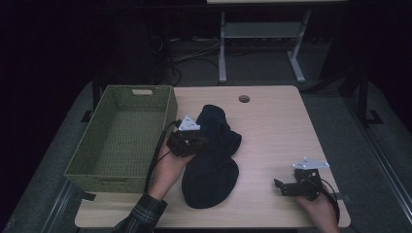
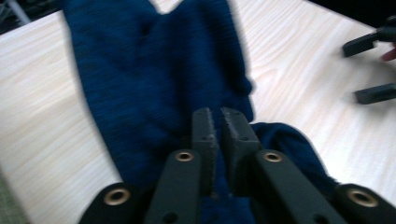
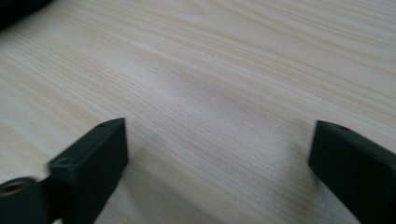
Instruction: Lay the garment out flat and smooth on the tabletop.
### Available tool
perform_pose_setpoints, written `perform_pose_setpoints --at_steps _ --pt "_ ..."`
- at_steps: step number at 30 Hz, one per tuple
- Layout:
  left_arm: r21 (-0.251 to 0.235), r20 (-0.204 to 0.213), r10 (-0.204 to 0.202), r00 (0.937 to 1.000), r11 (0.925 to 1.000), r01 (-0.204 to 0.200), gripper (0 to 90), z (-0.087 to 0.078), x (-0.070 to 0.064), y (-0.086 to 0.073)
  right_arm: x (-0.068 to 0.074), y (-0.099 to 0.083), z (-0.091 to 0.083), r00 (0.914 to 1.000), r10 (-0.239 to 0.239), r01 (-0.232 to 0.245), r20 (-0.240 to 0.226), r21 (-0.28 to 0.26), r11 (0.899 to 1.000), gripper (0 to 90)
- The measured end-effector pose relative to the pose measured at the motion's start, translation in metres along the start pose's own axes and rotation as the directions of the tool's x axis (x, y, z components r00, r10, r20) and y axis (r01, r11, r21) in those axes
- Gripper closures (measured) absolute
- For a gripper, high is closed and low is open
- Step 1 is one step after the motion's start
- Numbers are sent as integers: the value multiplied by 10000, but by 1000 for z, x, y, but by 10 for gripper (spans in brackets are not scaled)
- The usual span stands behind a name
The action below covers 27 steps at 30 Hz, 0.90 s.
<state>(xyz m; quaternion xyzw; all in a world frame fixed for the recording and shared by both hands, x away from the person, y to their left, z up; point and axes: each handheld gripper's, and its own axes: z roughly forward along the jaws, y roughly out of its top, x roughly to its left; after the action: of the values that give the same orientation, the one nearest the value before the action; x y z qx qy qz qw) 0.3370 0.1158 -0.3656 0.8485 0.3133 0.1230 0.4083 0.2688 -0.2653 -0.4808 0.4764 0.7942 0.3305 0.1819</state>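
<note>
So the left gripper (image 1: 187,142) has its jaws pinched nearly together on the left edge of the dark blue knitted garment (image 1: 212,158). In the left gripper view you can see a fold of the knit (image 2: 154,88) running right up between the two black jaws, with only a sliver of gap, so I'd say it's got a proper grip on the fabric rather than just resting on it.

The garment itself is lying crumpled in the middle of the bench (image 1: 277,126), stretching from about 12 o'clock down to 6 o'clock, lumpy and not folded. The green woven basket (image 1: 121,138) sits at 9 o'clock, just beside the garment, and looks empty. My guess is grabbing the side nearest the basket makes sense if the plan is to drag or lift it straight over the rim.

The right gripper (image 1: 294,187) is parked down at 4 o'clock, well apart from the cloth, jaws spread wide over bare wood (image 3: 210,93). It looks like it's just waiting out of the way, maybe ready to catch the trailing end if it flops.
</note>
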Motion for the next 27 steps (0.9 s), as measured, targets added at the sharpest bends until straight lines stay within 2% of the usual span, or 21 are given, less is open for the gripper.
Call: perform_pose_setpoints --at_steps 2,8,13,16,23,27 --pt "-79 -5 53 10000 10000 -53 752 -1 -1 -2 1 3 -2 10000 20 -19 -68 133 9999 135" --pt "-294 229 101 9997 9995 -94 576 -7 1 -4 4 10 -5 9993 20 -18 -373 40 10000 140" --pt "-408 445 101 9990 9991 -83 417 -13 4 -7 7 19 -8 9966 -35 24 -823 -133 9999 147" --pt "-527 597 176 9981 9985 -145 369 -17 6 -9 11 28 -7 9945 -95 73 -1043 -219 9997 165" --pt "-557 923 15 9957 9984 37 295 -16 13 -13 24 50 3 9856 -499 455 -1616 -308 9985 216" --pt "-607 907 42 9959 9982 13 290 -17 14 -12 34 61 10 9803 -747 702 -1830 -313 9970 248"
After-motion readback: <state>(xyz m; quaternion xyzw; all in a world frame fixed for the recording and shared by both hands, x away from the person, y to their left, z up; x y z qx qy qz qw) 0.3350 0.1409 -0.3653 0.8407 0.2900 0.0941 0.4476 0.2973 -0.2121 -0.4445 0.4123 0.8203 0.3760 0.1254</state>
